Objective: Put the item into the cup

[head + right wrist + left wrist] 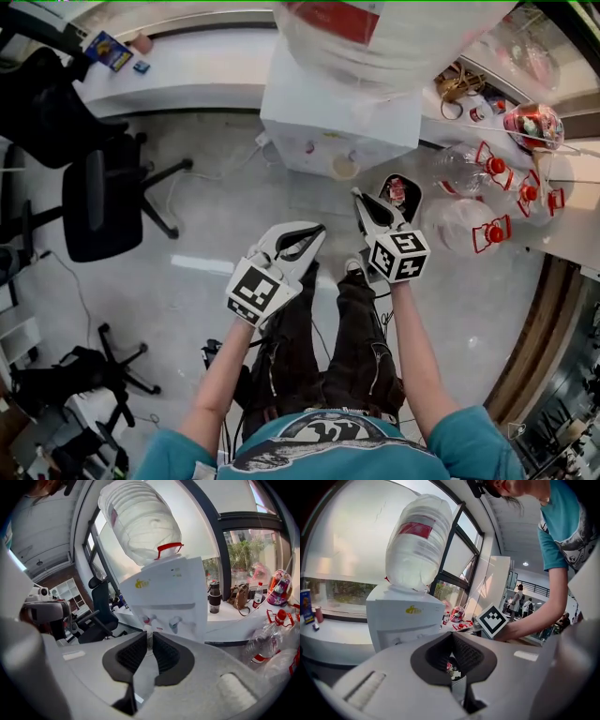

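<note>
Left gripper point(451, 637) jaws closed, right gripper point(149, 639) jaws barely apart, pale shape point(147, 631) between unclear.

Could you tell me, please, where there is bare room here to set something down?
Free: the white counter between the blue packet and the water dispenser, and the grey floor between the office chair and the dispenser. Crowded: right of the dispenser, where empty bottles with red handles pile up.
</note>
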